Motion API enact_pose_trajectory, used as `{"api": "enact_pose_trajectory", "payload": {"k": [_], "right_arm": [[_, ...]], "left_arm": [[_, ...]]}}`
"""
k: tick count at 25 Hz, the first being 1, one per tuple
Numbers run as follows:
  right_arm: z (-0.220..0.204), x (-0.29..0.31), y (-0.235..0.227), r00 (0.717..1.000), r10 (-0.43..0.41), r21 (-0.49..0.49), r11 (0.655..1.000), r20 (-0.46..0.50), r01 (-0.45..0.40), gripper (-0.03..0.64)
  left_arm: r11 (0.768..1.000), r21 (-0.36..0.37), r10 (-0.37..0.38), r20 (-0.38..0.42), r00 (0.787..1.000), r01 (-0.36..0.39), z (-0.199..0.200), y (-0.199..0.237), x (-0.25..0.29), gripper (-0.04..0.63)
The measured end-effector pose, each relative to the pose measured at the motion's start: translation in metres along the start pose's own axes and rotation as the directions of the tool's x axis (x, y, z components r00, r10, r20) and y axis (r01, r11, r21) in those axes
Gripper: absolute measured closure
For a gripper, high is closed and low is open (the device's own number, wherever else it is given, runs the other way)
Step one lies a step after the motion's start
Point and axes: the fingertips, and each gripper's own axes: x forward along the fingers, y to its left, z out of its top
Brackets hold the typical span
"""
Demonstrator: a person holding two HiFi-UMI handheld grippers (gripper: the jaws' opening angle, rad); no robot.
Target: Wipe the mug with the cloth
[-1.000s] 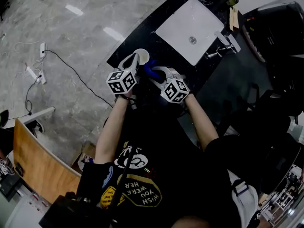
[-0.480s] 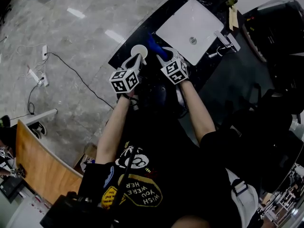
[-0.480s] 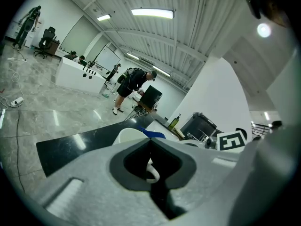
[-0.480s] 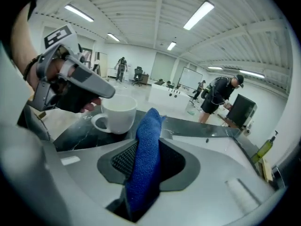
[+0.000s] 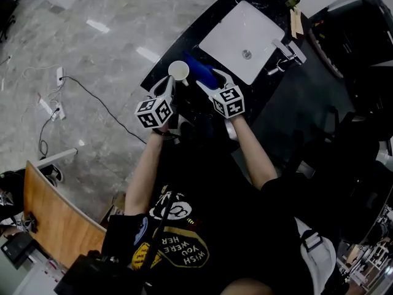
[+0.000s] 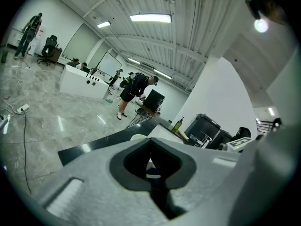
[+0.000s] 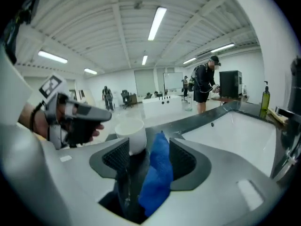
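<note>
Seen from above, a person in a black printed T-shirt reaches both bare forearms forward, each hand holding a grey two-jaw tool with a marker cube on it.

The left tool [image 5: 171,81] has its jaws drawn almost together on a narrow white part of the mug [image 5: 178,72]. Its own view does not show clearly whether that part is the handle or the rim. The mug is white and upright, with its open mouth facing up. It sits over the near edge of the dark bench [image 5: 184,40], and its base is hidden, so I cannot tell whether it rests there or is lifted.

The right tool [image 5: 212,82] is clamped on a bright blue cloth [image 5: 198,66]. A fold is pinched between the ribbed pads, and the free end stands up past the jaw tips. The cloth is just beside the mug, on its right, and contact cannot be confirmed.

Beyond them a white rectangular sink [image 5: 236,23] is set into the bench, with a metal tap [image 5: 285,49] on its far side. To the left lies grey marble floor [image 5: 104,48].

Wiping appears about to start. The main risk is the mug's slim hold: a sideways push from the cloth could twist it out of the left jaws. It is close to the bench edge, so it could drop to the hard floor. The cloth could also drag free of the pads if it catches on the rim.
</note>
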Motion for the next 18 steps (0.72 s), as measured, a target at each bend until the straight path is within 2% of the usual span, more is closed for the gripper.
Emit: {"api": "enact_pose_trajectory", "payload": {"k": [2, 3, 4, 7, 11, 18], "right_arm": [[0.021, -0.023, 0.006, 0.993, -0.017, 0.05, 0.999, 0.121, 0.011, 0.473], [0.028, -0.032, 0.007, 0.986, -0.039, 0.061, 0.998, 0.16, 0.029, 0.564], [0.031, -0.039, 0.008, 0.982, -0.061, 0.068, 0.996, 0.179, 0.049, 0.615], [0.025, -0.047, 0.008, 0.982, -0.082, 0.109, 0.992, 0.168, 0.065, 0.615], [0.023, -0.055, 0.017, 0.983, -0.094, 0.061, 0.995, 0.161, 0.085, 0.615], [0.022, -0.063, 0.026, 0.982, -0.094, 0.033, 0.995, 0.166, 0.09, 0.615]], "left_arm": [[0.999, 0.041, 0.022, 0.005, 1.0, -0.022, 0.003, -0.002, -0.011, 0.591], [0.997, 0.072, 0.032, 0.005, 0.999, -0.032, 0.004, -0.005, -0.016, 0.591], [0.993, 0.108, 0.04, 0.003, 0.999, -0.04, 0.002, -0.008, -0.02, 0.591], [0.983, 0.182, 0.042, -0.022, 0.999, -0.037, -0.012, -0.018, -0.027, 0.591], [0.98, 0.198, 0.018, -0.026, 1.0, -0.013, -0.021, -0.032, -0.032, 0.591], [0.971, 0.232, 0.053, 0.031, 0.998, -0.059, -0.011, -0.034, -0.04, 0.591]]}}
